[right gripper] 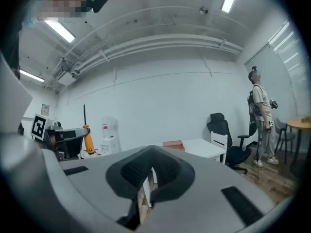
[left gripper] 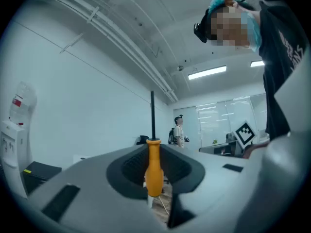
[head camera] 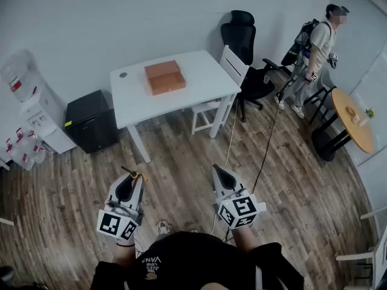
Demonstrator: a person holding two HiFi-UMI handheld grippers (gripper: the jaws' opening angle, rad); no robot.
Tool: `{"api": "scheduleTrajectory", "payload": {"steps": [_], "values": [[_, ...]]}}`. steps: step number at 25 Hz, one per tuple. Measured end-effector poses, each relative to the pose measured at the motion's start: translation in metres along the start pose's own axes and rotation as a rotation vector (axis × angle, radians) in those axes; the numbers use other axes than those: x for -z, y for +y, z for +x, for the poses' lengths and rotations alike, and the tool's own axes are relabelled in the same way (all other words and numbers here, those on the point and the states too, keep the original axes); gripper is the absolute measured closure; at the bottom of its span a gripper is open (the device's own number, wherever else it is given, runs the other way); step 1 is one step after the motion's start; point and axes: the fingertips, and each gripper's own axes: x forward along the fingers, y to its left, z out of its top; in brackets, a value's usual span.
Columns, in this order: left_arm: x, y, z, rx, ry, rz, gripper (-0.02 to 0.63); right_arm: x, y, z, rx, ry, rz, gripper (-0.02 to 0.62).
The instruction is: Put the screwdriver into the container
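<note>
Wood floor [head camera: 181, 162]; left hand-held gripper [head camera: 130, 183] raised, apparently clamping screwdriver [left gripper: 154, 171]

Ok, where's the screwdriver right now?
The screwdriver is held upright in the left gripper, at the head view's lower left, well short of the white table carrying the orange container.

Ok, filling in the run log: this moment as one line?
left gripper: shut on screwdriver, shaft up | right gripper: shut, empty | container: on table, screwdriver not in yet
</note>
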Motion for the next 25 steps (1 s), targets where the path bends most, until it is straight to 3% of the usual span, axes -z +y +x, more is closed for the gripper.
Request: {"api": "scheduleTrajectory", "payload": {"steps": [8, 25], "values": [[0.001, -0.006, -0.004, -0.019, -0.010, -0.007, 0.531, -0.005, -0.004, -0.005, -0.033, -0.042, 0.077, 0.583], [0.021, -0.030, -0.016, -0.122, 0.011, -0.015, 0.531, 0.014, -0.032, -0.026, -0.073, -0.022, 0.066, 0.583]]}}
